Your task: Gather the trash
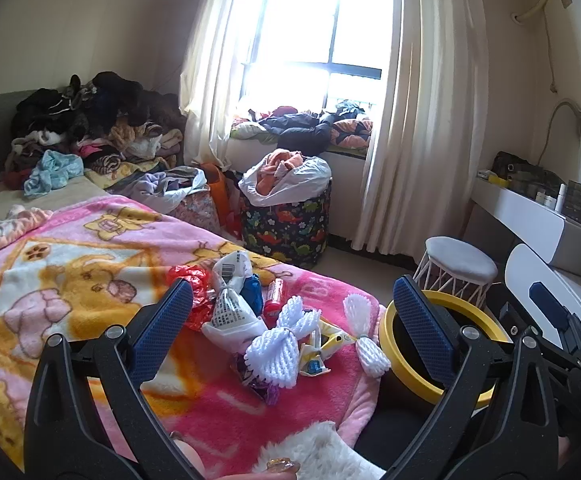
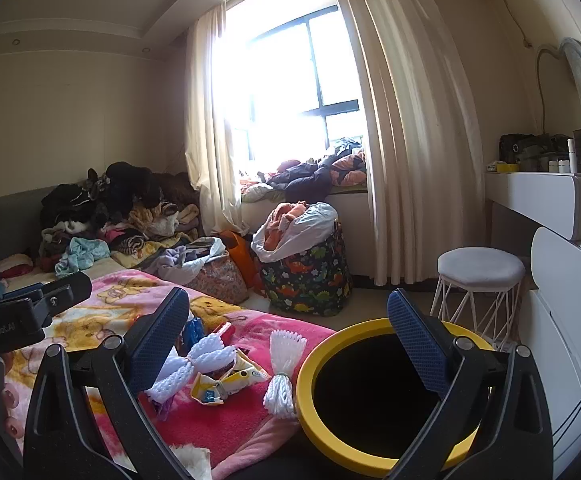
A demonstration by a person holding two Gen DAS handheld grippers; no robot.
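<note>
Trash (image 1: 266,320) is sitting in a loose heap near the bed's foot corner, on the pink blanket (image 1: 90,272): foam fruit nets, crumpled wrappers, a red bag, a small red bottle. The yellow-rimmed bin (image 2: 370,388) is standing right against that edge, so I'm guessing each drop is a short hop. You're holding your left claw (image 1: 294,320) and right claw (image 2: 290,340) spread wide, both gripping nothing, left one aiming over the pile, right one hovering by the bin mouth.
</note>
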